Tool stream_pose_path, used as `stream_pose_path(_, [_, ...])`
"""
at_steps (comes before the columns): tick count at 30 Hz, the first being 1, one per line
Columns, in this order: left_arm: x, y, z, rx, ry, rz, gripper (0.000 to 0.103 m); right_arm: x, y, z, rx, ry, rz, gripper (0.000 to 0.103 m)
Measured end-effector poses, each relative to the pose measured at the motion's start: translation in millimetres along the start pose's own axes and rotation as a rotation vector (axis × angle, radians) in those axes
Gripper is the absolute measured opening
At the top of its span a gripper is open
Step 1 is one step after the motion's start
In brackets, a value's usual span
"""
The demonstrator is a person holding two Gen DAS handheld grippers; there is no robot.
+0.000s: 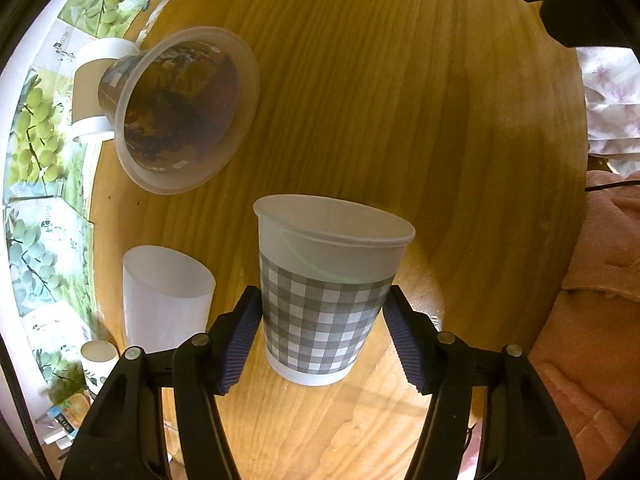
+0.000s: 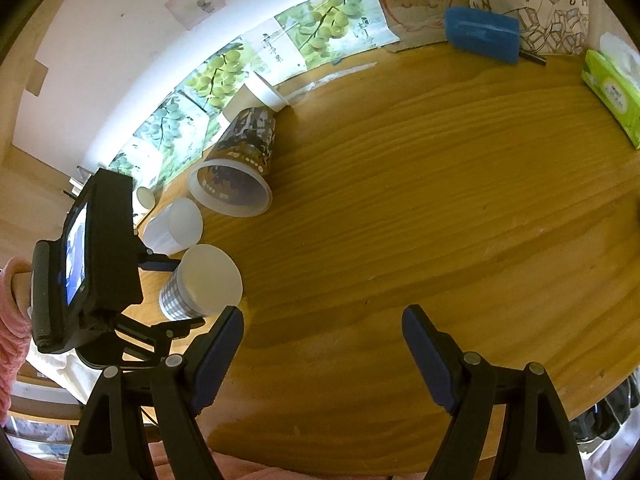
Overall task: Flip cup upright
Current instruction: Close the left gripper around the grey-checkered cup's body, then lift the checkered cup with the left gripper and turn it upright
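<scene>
A grey-and-white checked paper cup (image 1: 324, 304) stands mouth up on the wooden table (image 1: 400, 100), tilted slightly. My left gripper (image 1: 322, 320) has its blue pads against the cup's two sides, shut on it. The cup also shows in the right wrist view (image 2: 200, 284), at the left, held by the left gripper (image 2: 160, 280). My right gripper (image 2: 322, 354) is open and empty above the table's near edge, to the right of the cup.
A dark printed cup with a clear lid (image 1: 180, 108) lies on its side at the back left, beside a brown paper cup (image 1: 90, 88). A white cup (image 1: 164, 300) stands left of the checked cup. A tissue box (image 2: 612, 92) and blue sponge (image 2: 482, 34) sit at the far right.
</scene>
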State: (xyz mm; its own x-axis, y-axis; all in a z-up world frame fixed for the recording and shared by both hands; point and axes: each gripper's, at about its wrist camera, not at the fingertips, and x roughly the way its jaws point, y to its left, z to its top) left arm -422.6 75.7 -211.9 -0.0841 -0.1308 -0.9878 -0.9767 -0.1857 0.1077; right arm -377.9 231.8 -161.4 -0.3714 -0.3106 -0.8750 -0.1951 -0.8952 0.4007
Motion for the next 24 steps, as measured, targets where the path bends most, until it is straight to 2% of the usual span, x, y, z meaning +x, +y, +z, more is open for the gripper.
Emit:
stream_pose_path(6, [-3,1,3,-0.057,0.012,-0.050,0.064,1,-1,2,0.004,-0.001,-0.001,0.082])
stream_pose_path(12, [-13,3,9,-0.173,0.026,-0.179,0.064,1,0,2,0.003,-0.003,0.007,0.082])
stream_pose_path(19, [-21,6,15,-0.312,0.039,-0.289,0.063,-2,-5,0,0.020,-0.008,0.033,0.082])
stream_pose_path(24, [-29,2,20,-0.413,-0.002,-0.324,0.063,-7,-12,-3,0.036,-0.007,0.048,0.082])
